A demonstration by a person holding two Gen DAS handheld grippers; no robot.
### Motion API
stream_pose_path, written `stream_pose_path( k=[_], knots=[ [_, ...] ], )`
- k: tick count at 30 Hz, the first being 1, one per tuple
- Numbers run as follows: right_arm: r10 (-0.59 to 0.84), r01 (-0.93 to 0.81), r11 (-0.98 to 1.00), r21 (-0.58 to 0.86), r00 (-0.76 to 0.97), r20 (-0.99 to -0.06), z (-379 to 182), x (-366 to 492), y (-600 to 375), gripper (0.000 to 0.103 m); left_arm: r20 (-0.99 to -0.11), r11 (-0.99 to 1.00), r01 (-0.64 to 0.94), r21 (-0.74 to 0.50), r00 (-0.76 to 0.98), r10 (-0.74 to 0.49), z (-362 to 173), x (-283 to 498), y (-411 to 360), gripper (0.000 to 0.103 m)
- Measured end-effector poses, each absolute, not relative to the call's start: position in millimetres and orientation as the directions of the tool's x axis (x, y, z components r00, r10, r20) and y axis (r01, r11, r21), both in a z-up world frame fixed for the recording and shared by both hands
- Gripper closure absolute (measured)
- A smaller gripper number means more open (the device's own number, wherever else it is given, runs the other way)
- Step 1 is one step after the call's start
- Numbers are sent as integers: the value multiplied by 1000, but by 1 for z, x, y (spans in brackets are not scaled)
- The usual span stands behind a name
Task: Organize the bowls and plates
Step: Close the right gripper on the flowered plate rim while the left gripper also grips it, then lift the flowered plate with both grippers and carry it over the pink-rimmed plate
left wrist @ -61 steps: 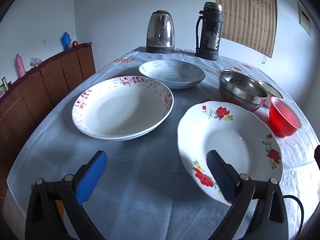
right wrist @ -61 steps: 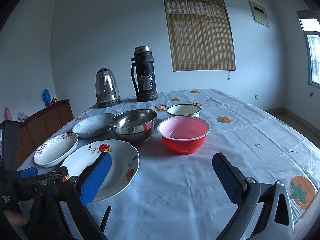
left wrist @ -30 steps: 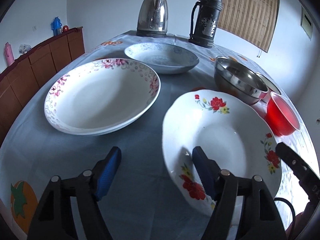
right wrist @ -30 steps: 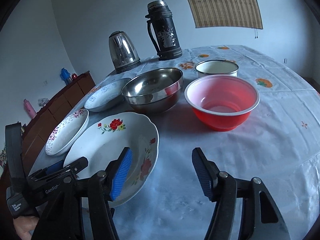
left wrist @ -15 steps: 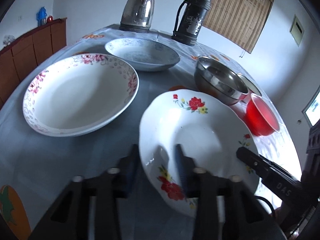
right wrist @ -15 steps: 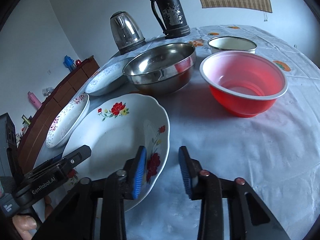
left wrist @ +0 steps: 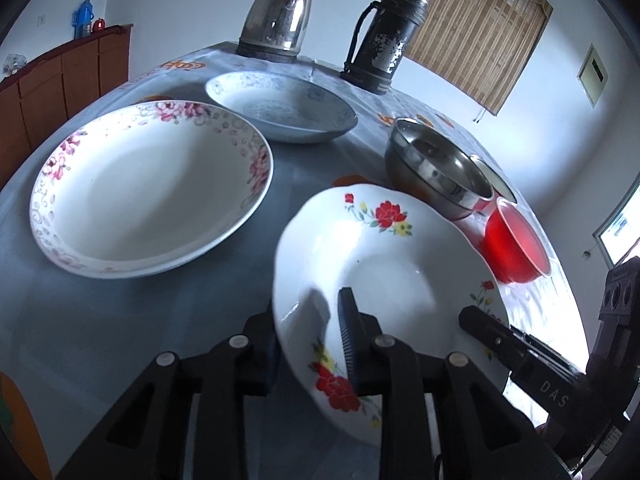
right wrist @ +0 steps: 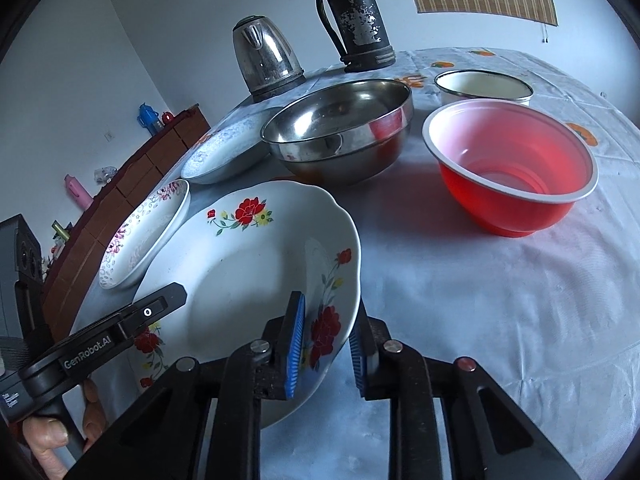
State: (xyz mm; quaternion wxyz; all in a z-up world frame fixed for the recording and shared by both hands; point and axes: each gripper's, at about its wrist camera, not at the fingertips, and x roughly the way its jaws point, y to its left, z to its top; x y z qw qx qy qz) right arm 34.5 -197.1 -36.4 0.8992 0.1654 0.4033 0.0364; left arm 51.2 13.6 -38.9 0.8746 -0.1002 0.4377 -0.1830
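Observation:
A white plate with red flowers [left wrist: 384, 264] [right wrist: 248, 268] is held by both grippers. My left gripper [left wrist: 308, 340] is shut on its near left rim. My right gripper [right wrist: 326, 336] is shut on its near right rim. The plate looks tilted, its left edge lifted off the cloth. A larger plate with pink flowers [left wrist: 148, 188] [right wrist: 144, 228] lies to its left. A blue-patterned plate [left wrist: 280, 106] [right wrist: 224, 152] lies behind. A steel bowl [left wrist: 436, 168] [right wrist: 340, 128], a red bowl [left wrist: 514, 248] [right wrist: 512, 164] and a white enamel bowl [right wrist: 484, 88] stand to the right.
A steel kettle [left wrist: 276, 16] [right wrist: 266, 60] and a dark thermos flask [left wrist: 384, 36] [right wrist: 356, 20] stand at the table's far edge. A brown cabinet [left wrist: 60, 76] runs along the left wall. The table has a pale cloth [right wrist: 500, 320] with orange prints.
Both grippers came in over the table and closed from wide open onto opposite rims of the red-flower plate. The plate's left edge has risen.

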Motion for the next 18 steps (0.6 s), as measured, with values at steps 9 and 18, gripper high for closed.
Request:
stream_pose_path(
  k=[9,18],
  knots=[
    [211,56,942,332,669,-713,-37,36,-196,78,-718,907,213,-362,557,-417,-40,60,14,83],
    [183,26,959,282,703,-688,-30,28,-188,80,-698,931,218,-293,616,-364,-31,46,17,85]
  ],
)
